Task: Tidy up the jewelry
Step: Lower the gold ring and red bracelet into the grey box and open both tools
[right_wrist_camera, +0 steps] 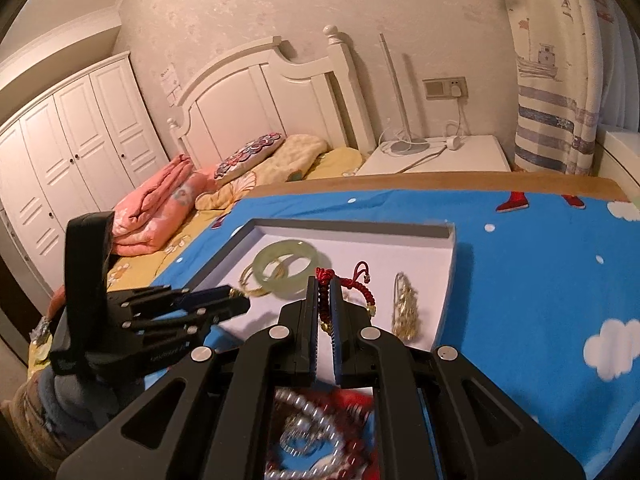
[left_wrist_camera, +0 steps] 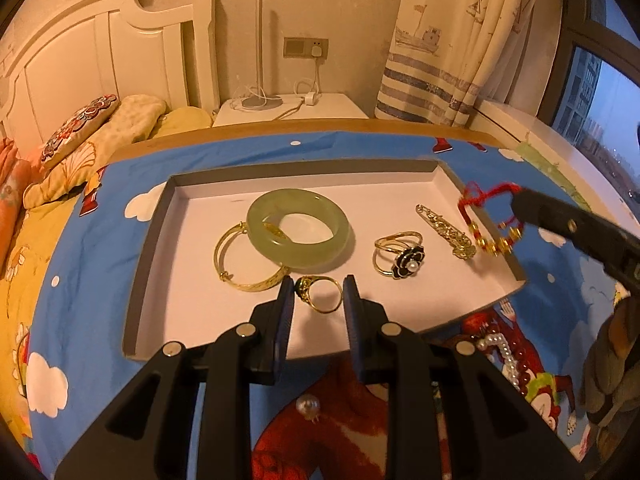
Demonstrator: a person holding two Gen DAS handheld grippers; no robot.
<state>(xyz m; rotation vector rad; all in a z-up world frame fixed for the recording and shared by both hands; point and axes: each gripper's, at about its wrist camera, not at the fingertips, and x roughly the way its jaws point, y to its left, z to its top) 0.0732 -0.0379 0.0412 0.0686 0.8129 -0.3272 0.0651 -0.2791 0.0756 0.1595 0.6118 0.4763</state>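
The small gold ring with a dark stone (left_wrist_camera: 318, 294) was clamped in the left tongs (left_wrist_camera: 316, 294), above the shallow white tray's (left_wrist_camera: 240, 320) near side. The red cord bracelet with gold beads (right_wrist_camera: 352, 284) was clamped in the right tongs (right_wrist_camera: 325, 300), over the tray's right wall.

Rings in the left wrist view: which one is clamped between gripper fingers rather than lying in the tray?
The gold ring with the dark stone, held by the left gripper. The black flower ring with a pearl lies loose on the tray floor.

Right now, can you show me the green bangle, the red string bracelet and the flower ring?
green bangle (left_wrist_camera: 262, 236), left wrist view, left rim.
red string bracelet (right_wrist_camera: 370, 292), right wrist view, braided cord.
flower ring (left_wrist_camera: 409, 263), left wrist view, black flower.
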